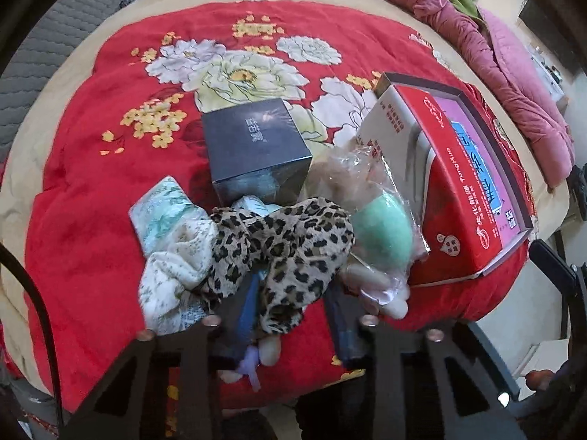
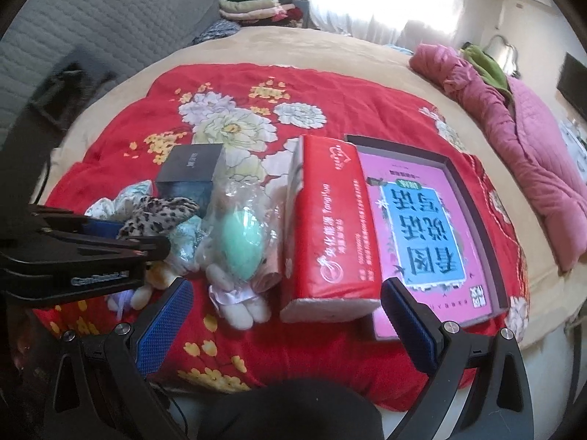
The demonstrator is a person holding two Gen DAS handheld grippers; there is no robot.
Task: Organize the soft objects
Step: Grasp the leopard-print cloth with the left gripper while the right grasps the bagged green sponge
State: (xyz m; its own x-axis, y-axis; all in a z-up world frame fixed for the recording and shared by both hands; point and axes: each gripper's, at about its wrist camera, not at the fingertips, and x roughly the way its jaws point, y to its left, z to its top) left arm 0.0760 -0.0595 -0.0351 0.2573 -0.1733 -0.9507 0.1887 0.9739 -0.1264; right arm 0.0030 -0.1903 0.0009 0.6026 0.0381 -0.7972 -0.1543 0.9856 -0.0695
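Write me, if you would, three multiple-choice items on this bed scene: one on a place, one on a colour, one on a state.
1. The red tissue pack lies:
A. between the bagged plush toy and the pink book
B. under the leopard-print cloth
C. on the floor

2. The right gripper has finger pads coloured:
A. red
B. blue
C. yellow

3. The left gripper is:
A. open, clear of everything
B. shut on the leopard-print cloth
C. shut on the tissue pack

Answers: 1 A, the toy and the book flank it; 2 B, both textured pads show blue; 3 B, the cloth is pinched between its fingers.
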